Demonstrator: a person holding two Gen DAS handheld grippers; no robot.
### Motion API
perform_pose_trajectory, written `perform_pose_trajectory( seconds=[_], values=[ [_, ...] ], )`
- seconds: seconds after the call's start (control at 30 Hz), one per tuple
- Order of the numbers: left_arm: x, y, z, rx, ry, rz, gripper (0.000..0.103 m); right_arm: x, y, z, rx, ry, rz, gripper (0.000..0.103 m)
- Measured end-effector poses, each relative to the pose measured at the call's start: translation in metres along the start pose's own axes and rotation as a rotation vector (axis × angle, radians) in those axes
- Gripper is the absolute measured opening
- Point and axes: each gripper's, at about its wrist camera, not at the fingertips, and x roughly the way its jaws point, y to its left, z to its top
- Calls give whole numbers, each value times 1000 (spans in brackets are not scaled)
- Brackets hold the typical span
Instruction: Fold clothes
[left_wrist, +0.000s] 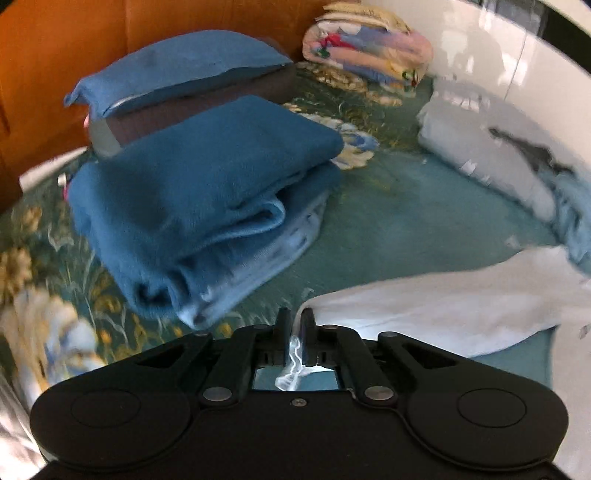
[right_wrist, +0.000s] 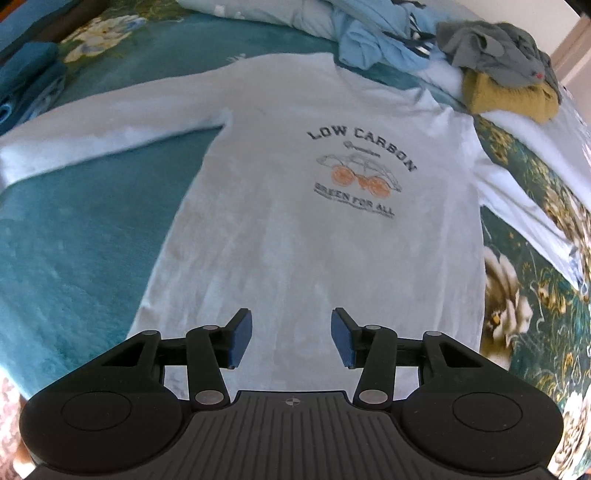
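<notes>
Pinching a sleeve end: left claw is clenched on a fold of the white sweatshirt, which lies flat, print up, on the bed.
Right claw hangs released, pitched steeply down over the hem, nothing between its pads. Fabric looks light, limp, non-slip; best gripped at cuffs, hem corners or shoulders. Folded blue blankets nearby.

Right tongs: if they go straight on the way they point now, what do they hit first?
The white shirt lying flat on the bed. The right tongs stand open, with nothing between them, over its lower body below the print. Depth is unclear, but nothing else shows in the way.
</notes>
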Motion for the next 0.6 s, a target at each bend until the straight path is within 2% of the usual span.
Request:
perform_pose_trajectory(
  seconds=[0.07,0.1,0.13,0.2,0.37,0.5,0.6],
  values=[
    [8,-1,2,14,28,10,9,3,-7,-3,27,10,-2,44],
    [9,-1,0,7,44,12,11,4,-12,-5,41,13,-6,44],
    [9,1,-3,-10,60,23,19,5,-16,-6,52,13,-10,44],
    [6,5,-12,-50,93,52,22,6,-27,-9,83,12,-19,44],
    [-17,-1,-42,-116,158,118,31,12,-62,-17,200,8,-48,45],
    [-29,-38,-51,-56,191,59,34,17,-98,-22,309,-6,-60,45],
    [-31,-83,-54,15,212,-66,41,21,-127,-27,377,-19,-75,46]
  ],
)
